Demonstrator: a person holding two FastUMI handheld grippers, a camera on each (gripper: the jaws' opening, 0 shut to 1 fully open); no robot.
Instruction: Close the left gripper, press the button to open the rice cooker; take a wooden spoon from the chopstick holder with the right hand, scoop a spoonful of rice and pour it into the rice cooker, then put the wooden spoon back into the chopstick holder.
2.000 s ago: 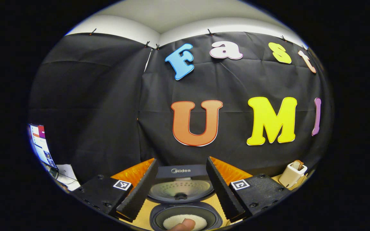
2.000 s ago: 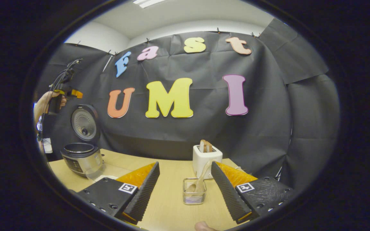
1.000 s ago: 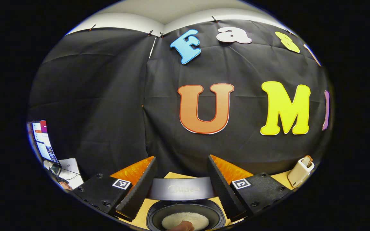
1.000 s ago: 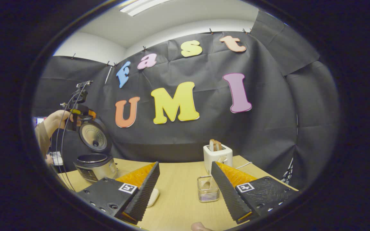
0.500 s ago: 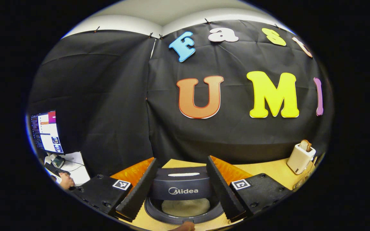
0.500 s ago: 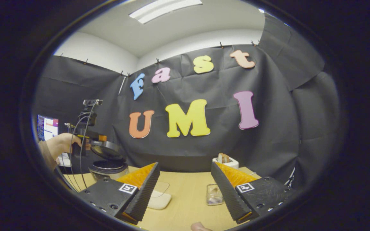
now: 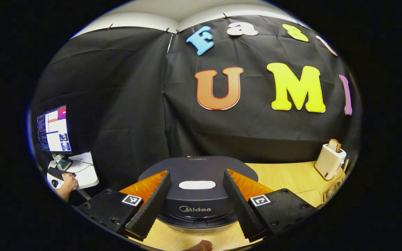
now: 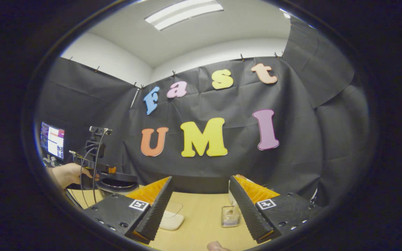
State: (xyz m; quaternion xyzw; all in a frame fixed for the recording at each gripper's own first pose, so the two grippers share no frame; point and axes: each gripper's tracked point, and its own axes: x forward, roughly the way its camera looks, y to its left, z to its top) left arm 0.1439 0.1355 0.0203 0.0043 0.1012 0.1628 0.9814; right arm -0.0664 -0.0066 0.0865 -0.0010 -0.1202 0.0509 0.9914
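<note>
Both spread wide, the left hand-held gripper (image 7: 196,200) straddles the rice cooker's (image 7: 201,170) lowered lid, the right hand-held gripper (image 8: 201,205) hovers right of it.

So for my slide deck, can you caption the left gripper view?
Open left gripper over the lowered rice cooker lid, toaster at the table's far right.

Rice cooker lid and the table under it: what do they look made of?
The dark grey rice cooker lid looks like smooth moulded plastic, matt with a soft sheen, though coated metal is possible. The pale yellow table shows faint grain lines, so wood or wood-look laminate.
</note>
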